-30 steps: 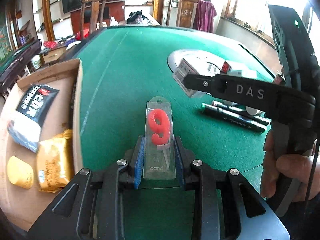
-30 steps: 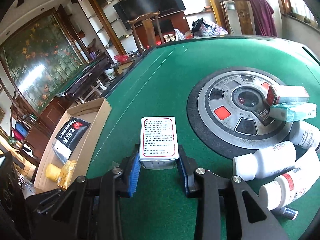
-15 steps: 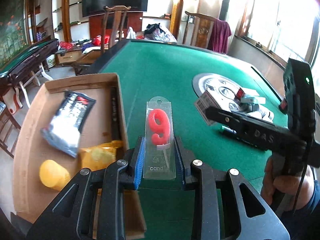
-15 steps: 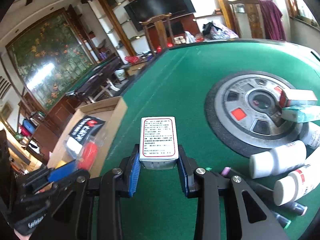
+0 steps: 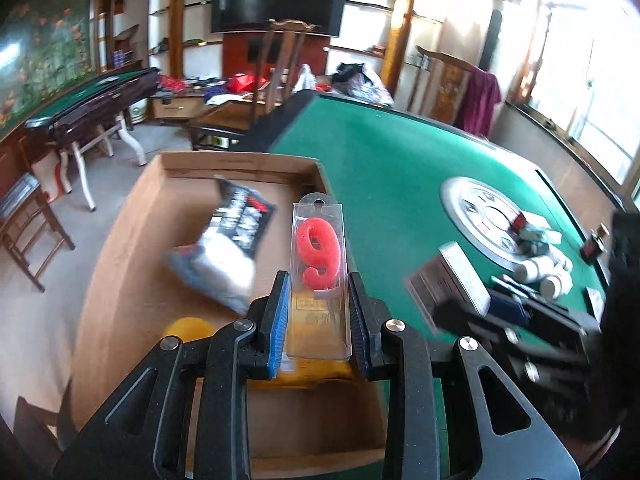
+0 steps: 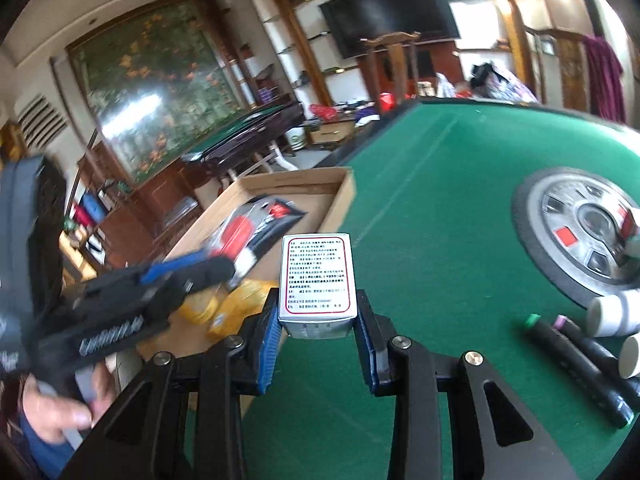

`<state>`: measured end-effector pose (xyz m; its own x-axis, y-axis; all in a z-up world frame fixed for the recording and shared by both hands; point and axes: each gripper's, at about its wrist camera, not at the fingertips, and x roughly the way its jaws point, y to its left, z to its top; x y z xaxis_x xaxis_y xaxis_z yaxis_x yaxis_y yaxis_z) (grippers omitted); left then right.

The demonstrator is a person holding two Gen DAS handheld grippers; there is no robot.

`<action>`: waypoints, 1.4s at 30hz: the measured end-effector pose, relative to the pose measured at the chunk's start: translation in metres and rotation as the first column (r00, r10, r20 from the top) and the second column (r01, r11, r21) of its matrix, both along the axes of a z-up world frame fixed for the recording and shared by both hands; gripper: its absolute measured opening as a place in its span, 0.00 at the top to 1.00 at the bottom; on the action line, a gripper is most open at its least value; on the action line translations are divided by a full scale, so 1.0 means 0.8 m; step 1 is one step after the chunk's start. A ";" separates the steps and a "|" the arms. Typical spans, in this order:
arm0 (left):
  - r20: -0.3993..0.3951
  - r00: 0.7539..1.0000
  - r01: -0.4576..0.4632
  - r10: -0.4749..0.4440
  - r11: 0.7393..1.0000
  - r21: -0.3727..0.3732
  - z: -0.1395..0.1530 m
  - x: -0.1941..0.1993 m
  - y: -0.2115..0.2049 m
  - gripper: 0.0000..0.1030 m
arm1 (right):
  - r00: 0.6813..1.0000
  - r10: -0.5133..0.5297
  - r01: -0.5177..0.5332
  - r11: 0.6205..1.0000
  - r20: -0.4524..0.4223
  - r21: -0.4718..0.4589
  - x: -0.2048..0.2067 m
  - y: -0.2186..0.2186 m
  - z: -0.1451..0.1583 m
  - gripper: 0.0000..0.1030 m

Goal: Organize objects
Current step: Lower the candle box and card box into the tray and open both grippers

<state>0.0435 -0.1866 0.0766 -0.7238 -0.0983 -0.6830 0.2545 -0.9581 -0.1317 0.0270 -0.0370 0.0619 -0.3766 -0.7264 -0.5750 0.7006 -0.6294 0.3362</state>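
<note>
My left gripper is shut on a clear pack holding a red number-9 candle, and hangs above the cardboard box at the table's left edge. My right gripper is shut on a small white medicine box with printed text, over the green felt just right of the cardboard box. In the left wrist view the right gripper with its medicine box shows blurred at the right. In the right wrist view the left gripper crosses over the cardboard box, a hand on its handle.
Inside the box lie a black-and-white pouch, a yellow round thing and a yellow packet. On the felt are a round grey centre panel, white bottles, dark markers and small boxes. Chairs stand beyond the table.
Both grippers have swung left with their loads. The left one went from above the felt to above the cardboard box; the right one has come nearer the box's right wall.
</note>
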 end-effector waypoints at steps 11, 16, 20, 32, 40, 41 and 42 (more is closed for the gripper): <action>0.012 0.993 -0.120 0.120 0.993 0.018 -0.016 0.024 -0.062 0.73 | 0.993 0.117 -0.117 0.993 -0.016 0.021 0.043 -0.054 -0.010 0.67; 0.030 0.991 -0.131 0.130 0.991 0.018 -0.027 0.025 -0.072 0.73 | 0.990 0.143 -0.142 0.988 -0.006 0.052 0.048 -0.070 -0.022 0.67; 0.040 0.990 -0.137 0.136 0.990 0.021 -0.036 0.025 -0.077 0.73 | 0.988 0.156 -0.156 0.985 -0.002 0.073 0.049 -0.076 -0.029 0.67; 0.054 0.989 -0.141 0.139 0.989 0.033 -0.047 0.022 -0.083 0.73 | 0.986 0.169 -0.168 0.983 -0.003 0.079 0.048 -0.090 -0.032 0.67; 0.056 0.986 -0.159 0.157 0.987 0.037 -0.046 0.029 -0.094 0.73 | 0.983 0.184 -0.184 0.980 0.003 0.071 0.052 -0.101 -0.029 0.67; 0.057 0.986 -0.160 0.158 0.986 0.037 -0.047 0.030 -0.096 0.73 | 0.982 0.187 -0.187 0.980 0.004 0.068 0.053 -0.103 -0.029 0.67; 0.057 0.986 -0.161 0.159 0.986 0.037 -0.047 0.030 -0.097 0.73 | 0.981 0.192 -0.192 0.979 0.005 0.070 0.054 -0.106 -0.029 0.66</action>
<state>0.0676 -0.2641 0.0393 -0.6630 -0.1809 -0.7264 0.4121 -0.8983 -0.1525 0.0701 -0.1215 0.0388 -0.2355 -0.7436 -0.6258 0.8111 -0.5051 0.2949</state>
